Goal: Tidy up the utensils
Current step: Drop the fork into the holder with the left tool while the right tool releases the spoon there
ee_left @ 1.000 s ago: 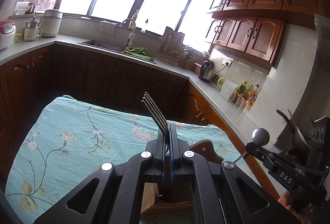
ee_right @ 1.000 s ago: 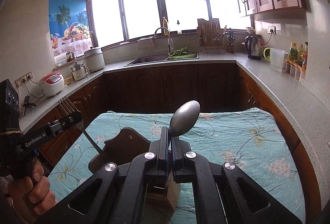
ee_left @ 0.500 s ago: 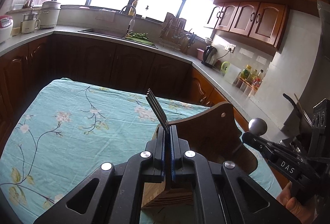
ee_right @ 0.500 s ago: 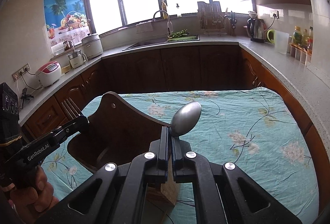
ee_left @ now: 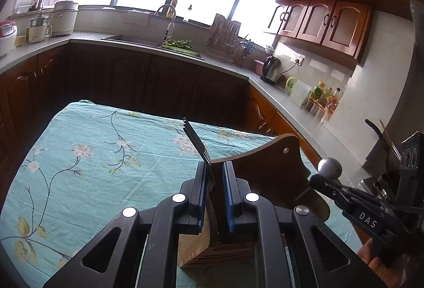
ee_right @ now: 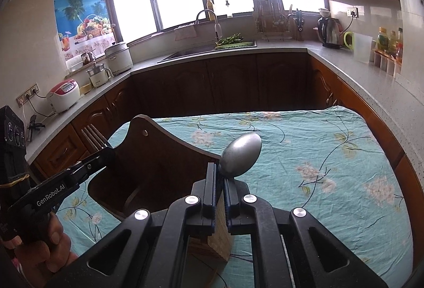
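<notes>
The left gripper (ee_left: 214,176) has released the fork (ee_left: 197,142) into the holder (ee_left: 265,168); the right gripper (ee_right: 220,176), clenched on the spoon (ee_right: 241,154), should lower it in next.

Left gripper (ee_left: 214,176), right gripper (ee_right: 220,178): black frames, blue pads, silver screws; white "GenRobot.AI", "DAS" lettering; bare fingers.

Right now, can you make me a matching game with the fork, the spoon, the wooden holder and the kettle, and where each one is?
Things:
1. fork
2. spoon
3. wooden holder
4. kettle

Places:
A. on the grey counter
B. between the left gripper fingers
C. on the flowery tablecloth
D. between the right gripper fingers

Pairs: 1-B, 2-D, 3-C, 4-A
</notes>
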`<state>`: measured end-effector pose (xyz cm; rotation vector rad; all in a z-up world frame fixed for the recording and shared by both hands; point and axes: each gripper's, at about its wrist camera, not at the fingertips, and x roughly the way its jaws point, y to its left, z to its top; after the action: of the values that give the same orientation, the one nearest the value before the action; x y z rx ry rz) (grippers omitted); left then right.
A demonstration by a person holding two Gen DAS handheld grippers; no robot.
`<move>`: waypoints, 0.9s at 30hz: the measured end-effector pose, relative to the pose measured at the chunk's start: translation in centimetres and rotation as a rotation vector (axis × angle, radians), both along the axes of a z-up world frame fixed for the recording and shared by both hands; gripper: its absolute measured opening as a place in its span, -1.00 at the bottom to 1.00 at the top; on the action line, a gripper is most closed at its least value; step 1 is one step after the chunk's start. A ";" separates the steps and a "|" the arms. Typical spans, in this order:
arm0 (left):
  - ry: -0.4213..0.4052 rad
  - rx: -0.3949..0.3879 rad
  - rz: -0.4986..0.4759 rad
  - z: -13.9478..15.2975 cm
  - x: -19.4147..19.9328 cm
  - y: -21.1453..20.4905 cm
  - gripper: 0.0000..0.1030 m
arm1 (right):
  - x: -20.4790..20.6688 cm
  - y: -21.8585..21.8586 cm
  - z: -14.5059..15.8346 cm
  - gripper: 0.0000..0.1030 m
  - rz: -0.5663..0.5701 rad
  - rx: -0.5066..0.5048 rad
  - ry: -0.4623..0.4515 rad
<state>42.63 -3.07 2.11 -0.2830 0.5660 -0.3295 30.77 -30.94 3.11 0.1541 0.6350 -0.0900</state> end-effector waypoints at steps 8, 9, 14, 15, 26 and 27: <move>0.006 -0.005 0.037 -0.2 -1.9 0.9 -0.30 | -1.6 -1.0 0.6 -0.39 -0.033 0.038 -0.020; 0.010 -0.006 0.044 -0.2 -2.4 1.1 -0.24 | -1.8 -1.2 0.6 -0.27 -0.037 0.042 -0.020; 0.030 -0.008 0.090 -0.5 -5.1 2.6 0.49 | -3.6 -1.7 0.7 0.33 -0.060 0.076 -0.029; 0.036 -0.008 0.101 -0.5 -5.8 2.9 0.56 | -4.2 -1.7 0.8 0.52 -0.066 0.085 -0.040; 0.064 0.019 0.124 0.3 -14.0 4.9 0.72 | -11.5 -0.6 1.7 0.96 -0.060 0.138 -0.183; 0.064 0.023 0.123 0.4 -14.8 5.1 0.72 | -12.2 -0.4 1.7 0.96 -0.058 0.141 -0.190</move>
<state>27.86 2.02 2.54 -0.3056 0.6124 -0.1950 18.54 -31.32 4.79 0.3136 0.4472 -0.0853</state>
